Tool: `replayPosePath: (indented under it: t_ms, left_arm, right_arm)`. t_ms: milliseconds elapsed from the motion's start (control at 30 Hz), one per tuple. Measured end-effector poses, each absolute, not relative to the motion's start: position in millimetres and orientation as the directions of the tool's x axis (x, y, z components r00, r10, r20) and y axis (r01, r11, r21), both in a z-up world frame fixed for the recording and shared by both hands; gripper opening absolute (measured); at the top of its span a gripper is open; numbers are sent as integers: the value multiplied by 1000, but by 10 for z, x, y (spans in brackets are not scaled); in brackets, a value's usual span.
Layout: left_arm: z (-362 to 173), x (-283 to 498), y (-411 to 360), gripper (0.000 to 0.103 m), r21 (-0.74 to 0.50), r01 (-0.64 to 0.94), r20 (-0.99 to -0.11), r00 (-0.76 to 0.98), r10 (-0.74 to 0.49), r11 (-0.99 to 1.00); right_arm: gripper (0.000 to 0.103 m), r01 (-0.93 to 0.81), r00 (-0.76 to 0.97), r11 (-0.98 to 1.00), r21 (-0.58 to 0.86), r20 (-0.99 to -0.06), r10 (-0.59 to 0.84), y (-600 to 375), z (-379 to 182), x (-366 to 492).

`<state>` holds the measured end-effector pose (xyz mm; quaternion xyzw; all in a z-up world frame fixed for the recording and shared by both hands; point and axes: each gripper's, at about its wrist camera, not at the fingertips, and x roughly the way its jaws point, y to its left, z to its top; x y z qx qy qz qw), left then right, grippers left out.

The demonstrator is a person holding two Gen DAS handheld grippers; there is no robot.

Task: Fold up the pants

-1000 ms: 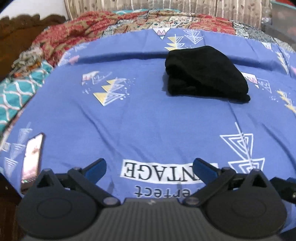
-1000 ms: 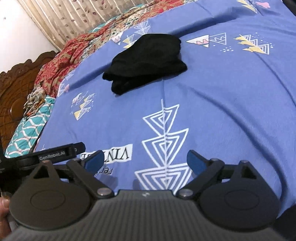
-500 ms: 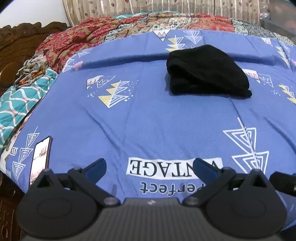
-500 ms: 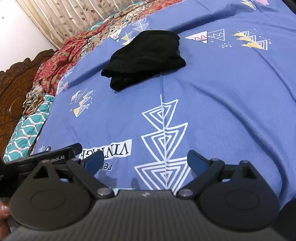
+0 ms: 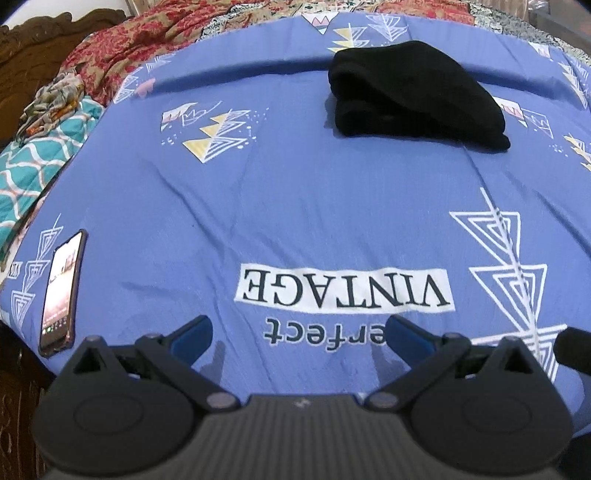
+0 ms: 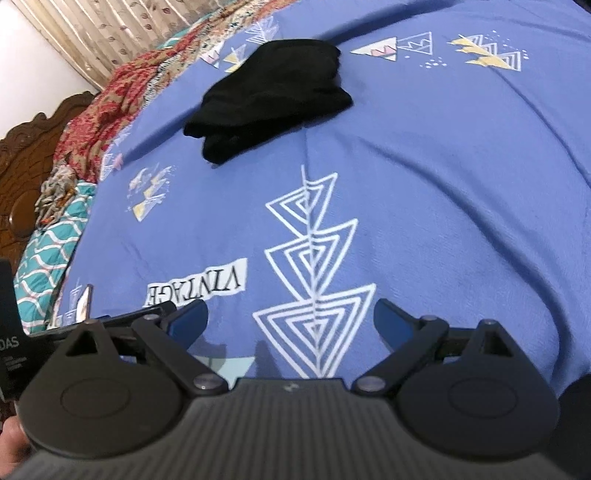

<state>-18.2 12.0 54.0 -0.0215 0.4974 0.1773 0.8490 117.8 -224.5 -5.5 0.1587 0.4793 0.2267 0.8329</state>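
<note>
Black pants (image 5: 413, 96) lie folded in a compact stack on the far part of a blue printed bedspread (image 5: 295, 206); the right wrist view shows the same pants (image 6: 273, 96) at upper left of centre. My left gripper (image 5: 299, 334) hovers open over the bed's near edge, above the "VINTAGE" print, well short of the pants, with nothing between its blue fingertips. Over the white triangle pattern my right gripper (image 6: 291, 319) is also open and empty, far from the pants.
A phone (image 5: 61, 291) lies screen-up at the bed's near left edge. Red patterned and teal quilts (image 5: 122, 51) are bunched along the left side by a carved wooden headboard (image 6: 22, 155). Curtains (image 6: 103, 29) hang behind.
Both grippers have drawn back slightly toward the near edge of the bed and tilted; more of the phone and the printed text shows now. The pants have not moved.
</note>
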Motion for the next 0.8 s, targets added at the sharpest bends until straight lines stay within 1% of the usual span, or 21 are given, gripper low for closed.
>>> replayPosePath:
  t_ms: [433, 567, 700, 800]
  left_arm:
    - [538, -159, 176, 103, 119, -338, -858, 438, 267, 934]
    - [572, -155, 188, 103, 91, -323, -858, 455, 238, 942]
    - [683, -181, 149, 103, 56, -297, -835, 510, 208, 953]
    - [808, -213, 113, 103, 48, -290, -802, 559, 210, 956]
  right_arm:
    - [98, -234, 422, 848, 475, -736, 529, -2265, -69, 1225]
    - [98, -234, 418, 848, 476, -738, 529, -2258, -77, 1230]
    - [98, -232, 427, 848, 476, -734, 528, -2262, -67, 1229]
    - [98, -230, 446, 853, 468, -728, 520, -2286, -49, 1232]
